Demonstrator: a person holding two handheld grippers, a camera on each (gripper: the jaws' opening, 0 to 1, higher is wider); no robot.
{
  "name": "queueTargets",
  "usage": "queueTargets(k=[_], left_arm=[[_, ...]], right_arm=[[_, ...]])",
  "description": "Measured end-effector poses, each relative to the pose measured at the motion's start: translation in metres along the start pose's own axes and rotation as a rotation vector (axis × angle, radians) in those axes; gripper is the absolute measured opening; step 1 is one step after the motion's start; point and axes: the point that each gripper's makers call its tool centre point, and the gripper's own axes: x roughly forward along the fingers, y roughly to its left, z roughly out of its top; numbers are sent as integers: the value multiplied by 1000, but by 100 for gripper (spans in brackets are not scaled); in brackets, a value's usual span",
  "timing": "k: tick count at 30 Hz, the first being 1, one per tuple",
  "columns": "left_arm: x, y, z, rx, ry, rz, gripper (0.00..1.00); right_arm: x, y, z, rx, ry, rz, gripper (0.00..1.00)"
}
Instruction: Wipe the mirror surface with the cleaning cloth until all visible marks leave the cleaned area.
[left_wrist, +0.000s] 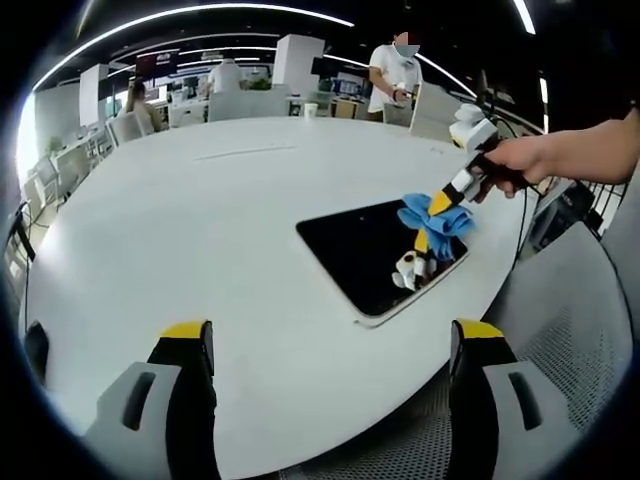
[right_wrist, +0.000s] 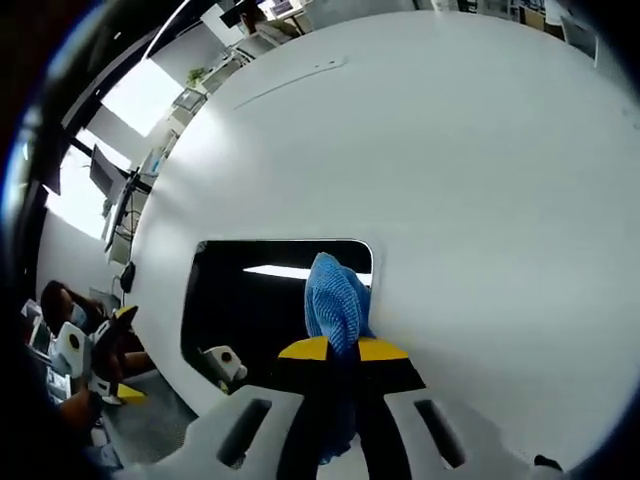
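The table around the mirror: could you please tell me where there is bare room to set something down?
The white table is bare on the far side of the mirror, toward the chairs, and between the mirror and the open left tongs. It is crowded at the mirror's right end, where the right tongs press the blue cloth.

Left view far, right close; both face mirror (left_wrist: 385, 255).

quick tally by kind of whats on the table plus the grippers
mirror: 1
blue cleaning cloth: 1
grippers: 2, the left gripper open, the right gripper shut on the cloth
white table: 1
total: 5
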Motion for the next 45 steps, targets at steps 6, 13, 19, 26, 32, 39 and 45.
queueTargets(k=[6, 13, 19, 26, 32, 39, 45], left_arm=[[0, -1, -1, -2, 2, 0, 97], [0, 0, -1, -4, 1, 1, 97], [0, 2, -1, -6, -1, 8, 97], [0, 3, 0, -12, -4, 12, 96], [0, 4, 0, -6, -5, 14, 96], [0, 3, 1, -6, -8, 14, 96], [0, 1, 0, 4, -4, 11, 96]], right_arm=[[-3, -6, -1, -5, 5, -16, 3], [-3, -7, -1, -8, 1, -26, 3], [-2, -7, -1, -11, -13, -39, 3], [-3, -5, -6, 24, -51, -45, 2], [-5, -6, -10, 34, -57, -37, 2], [-8, -3, -21, 31, -47, -34, 3], [-9, -3, -24, 28, -42, -41, 3]])
